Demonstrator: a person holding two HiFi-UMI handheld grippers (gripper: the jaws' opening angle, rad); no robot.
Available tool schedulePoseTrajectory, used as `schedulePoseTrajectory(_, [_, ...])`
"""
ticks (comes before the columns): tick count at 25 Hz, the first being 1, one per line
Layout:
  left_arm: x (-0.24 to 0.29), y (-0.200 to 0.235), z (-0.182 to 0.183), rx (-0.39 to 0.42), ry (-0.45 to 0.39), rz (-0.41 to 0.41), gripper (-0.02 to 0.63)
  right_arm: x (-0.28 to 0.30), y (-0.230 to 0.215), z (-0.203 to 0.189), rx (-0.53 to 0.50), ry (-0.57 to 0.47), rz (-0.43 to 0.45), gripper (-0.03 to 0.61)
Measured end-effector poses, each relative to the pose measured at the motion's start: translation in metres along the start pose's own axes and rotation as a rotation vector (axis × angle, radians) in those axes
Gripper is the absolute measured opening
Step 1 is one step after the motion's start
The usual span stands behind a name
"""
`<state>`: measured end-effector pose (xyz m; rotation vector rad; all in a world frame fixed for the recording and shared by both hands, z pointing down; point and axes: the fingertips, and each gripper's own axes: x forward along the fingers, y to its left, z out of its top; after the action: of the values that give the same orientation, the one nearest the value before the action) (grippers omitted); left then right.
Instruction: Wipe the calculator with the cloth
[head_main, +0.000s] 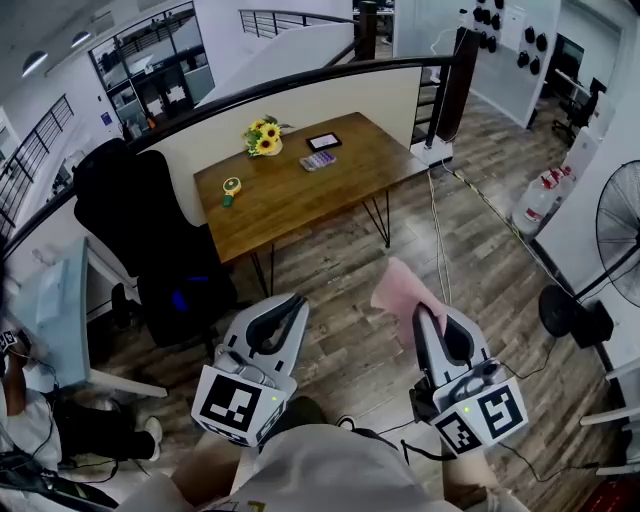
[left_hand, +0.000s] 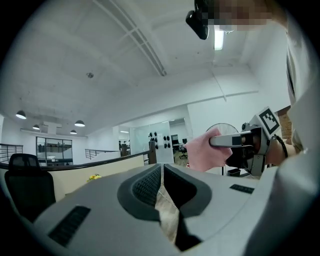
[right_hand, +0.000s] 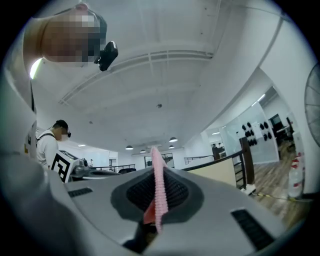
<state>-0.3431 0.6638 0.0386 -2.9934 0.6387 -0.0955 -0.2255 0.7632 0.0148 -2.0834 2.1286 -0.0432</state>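
Right gripper view is showing the right gripper pinching the cloth thinly, so it may slip while wiping; the left gripper is sitting closed, empty.

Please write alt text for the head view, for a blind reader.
The right hand-held gripper is shut on a pink cloth above a wooden floor; the left hand-held gripper is shut and empty. Farther off, the calculator lies on a wooden table.
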Motion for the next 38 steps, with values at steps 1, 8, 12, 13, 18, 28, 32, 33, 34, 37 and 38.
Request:
schedulePoseTrajectory(1, [0.003, -0.002, -0.004, -0.001, 0.004, 0.005, 0.021, -0.001, -0.004, -0.003, 0.004, 0.005, 0.004, 0.015])
schedulePoseTrajectory(8, [0.027, -0.005, -0.007, -0.003, 0.006, 0.018, 0.021, 0.005, -0.032, -0.007, 0.01, 0.016, 0.008, 0.015])
schedulePoseTrajectory(12, [0.043, 0.003, -0.014, -0.008, 0.012, 0.021, 0.021, 0.02, -0.046, -0.015, 0.013, 0.025, 0.008, 0.015])
schedulePoseTrajectory(13, [0.049, 0.006, -0.016, -0.011, 0.014, 0.02, 0.021, 0.026, -0.049, -0.017, 0.013, 0.03, 0.006, 0.015])
schedulePoseTrajectory(18, [0.084, 0.031, -0.022, -0.02, 0.018, 0.005, 0.021, 0.063, -0.072, -0.025, -0.002, 0.058, -0.019, 0.015])
schedulePoseTrajectory(28, [0.175, 0.131, -0.028, -0.052, 0.028, -0.007, 0.021, 0.19, -0.119, -0.033, 0.012, 0.111, -0.032, 0.015])
schedulePoseTrajectory(32, [0.212, 0.179, -0.023, -0.045, 0.026, -0.012, 0.021, 0.249, -0.135, -0.03, 0.004, 0.122, -0.038, 0.015])
schedulePoseTrajectory(33, [0.221, 0.191, -0.023, -0.045, 0.026, -0.01, 0.021, 0.264, -0.139, -0.03, 0.004, 0.123, -0.039, 0.015])
schedulePoseTrajectory(34, [0.229, 0.204, -0.024, -0.046, 0.028, -0.008, 0.021, 0.279, -0.142, -0.03, 0.004, 0.124, -0.038, 0.015])
schedulePoseTrajectory(37, [0.249, 0.239, -0.03, -0.053, 0.042, 0.001, 0.021, 0.32, -0.148, -0.034, 0.0, 0.126, -0.028, 0.015])
schedulePoseTrajectory(38, [0.255, 0.249, -0.031, -0.052, 0.043, 0.003, 0.021, 0.332, -0.15, -0.035, -0.003, 0.125, -0.027, 0.015])
